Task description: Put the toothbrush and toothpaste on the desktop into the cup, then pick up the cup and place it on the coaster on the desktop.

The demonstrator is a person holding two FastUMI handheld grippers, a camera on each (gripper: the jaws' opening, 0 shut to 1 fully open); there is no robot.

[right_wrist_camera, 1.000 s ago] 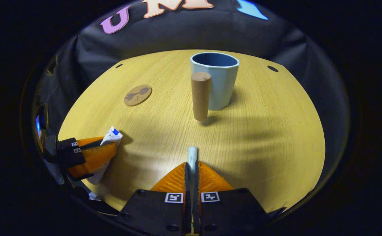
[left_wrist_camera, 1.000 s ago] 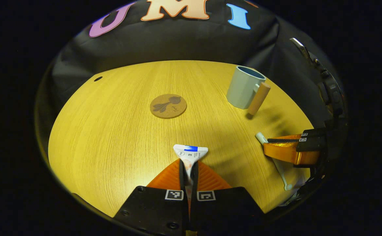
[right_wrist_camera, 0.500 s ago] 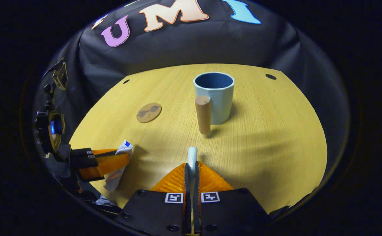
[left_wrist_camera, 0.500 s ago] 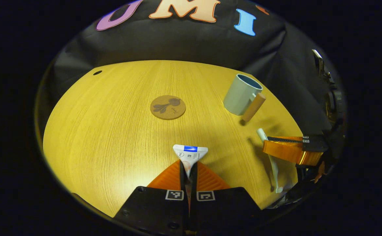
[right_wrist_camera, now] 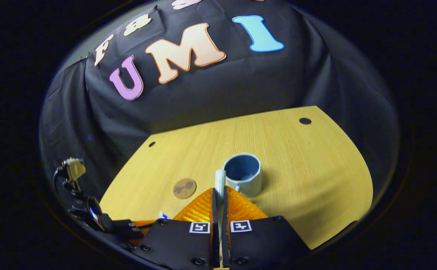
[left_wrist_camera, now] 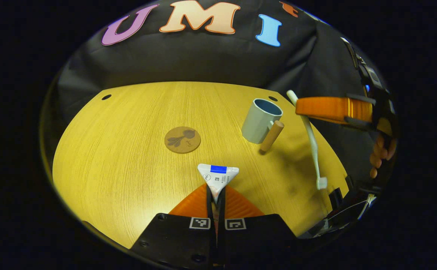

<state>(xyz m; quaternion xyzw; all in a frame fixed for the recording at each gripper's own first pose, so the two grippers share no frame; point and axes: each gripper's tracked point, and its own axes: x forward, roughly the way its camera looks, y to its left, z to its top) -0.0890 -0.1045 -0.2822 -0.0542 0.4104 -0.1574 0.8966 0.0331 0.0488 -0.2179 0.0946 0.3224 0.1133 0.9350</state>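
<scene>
In the left gripper view my left gripper (left_wrist_camera: 217,194) is shut on the crimped end of a white toothpaste tube (left_wrist_camera: 218,176), low over the wooden table. A pale blue cup (left_wrist_camera: 259,119) with a wooden handle (left_wrist_camera: 272,131) stands upright at the right. The round cork coaster (left_wrist_camera: 182,139) lies mid-table. My right gripper (left_wrist_camera: 301,108) is raised beside the cup, shut on a white toothbrush (left_wrist_camera: 312,142) that hangs head down. In the right gripper view the right gripper (right_wrist_camera: 219,195) holds the toothbrush (right_wrist_camera: 219,179) high above the table, just left of the cup (right_wrist_camera: 243,175).
The table (left_wrist_camera: 121,150) has small round holes near its far corners (left_wrist_camera: 106,97) (right_wrist_camera: 305,121). A hand (left_wrist_camera: 379,153) holds the right gripper at the table's right edge. The left gripper (right_wrist_camera: 147,224) sits low at the near left in the right gripper view, near the coaster (right_wrist_camera: 184,188).
My right gripper has lifted the toothbrush off the table and carried it up toward the cup. My left gripper has stayed shut on the toothpaste and risen slightly.
</scene>
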